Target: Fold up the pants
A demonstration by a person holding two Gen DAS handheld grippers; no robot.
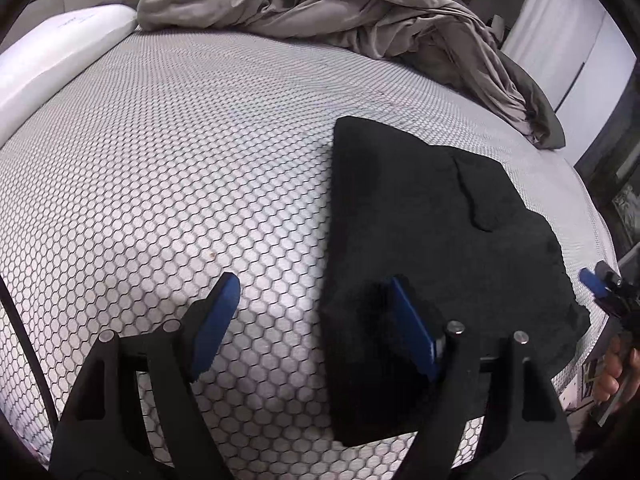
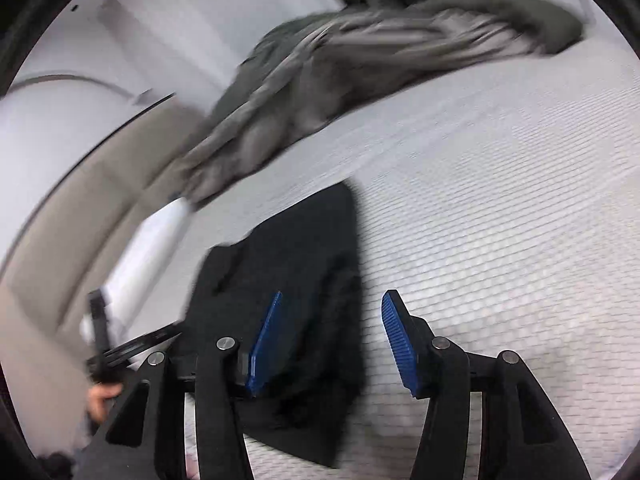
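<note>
My black pants (image 1: 420, 240) lie on the bed (image 1: 180, 160), folded into a flat, thick pile. In my left camera the pile sits from the middle out toward 4 o'clock, close to the bed's edge on that side.

My left hand-held gripper (image 1: 316, 320) is spread wide and holds nothing. One blue pad (image 1: 412, 328) hangs over the near part of the pants and the other is over the bare bed, so the pile's long left edge runs between them.

My right hand-held gripper (image 2: 330, 340) is open too, with nothing in it. Its left pad is over the pants (image 2: 288, 280) and its right pad is over the bed sheet. This picture is blurry, so I cannot tell if a pad touches the cloth.

I think the fold is nearly done. The next good step looks like one more fold, or a pat to make it neat. To do it well, I should come down low, pinch all the layers at one edge together, lift just a little, and lay the cloth over slowly so the corners match. If I grab only the top layer, the pile could fall open.

There is lots of open bed from 9 to 12 o'clock of the pants in the left camera. The gray blanket (image 1: 340, 12) is bunched up at 12 to 1 o'clock, well apart from the pants. A white pillow (image 1: 60, 52) is at 10 o'clock. The bed's edge is near at 4 o'clock, so I should fold toward the middle, not that way.
</note>
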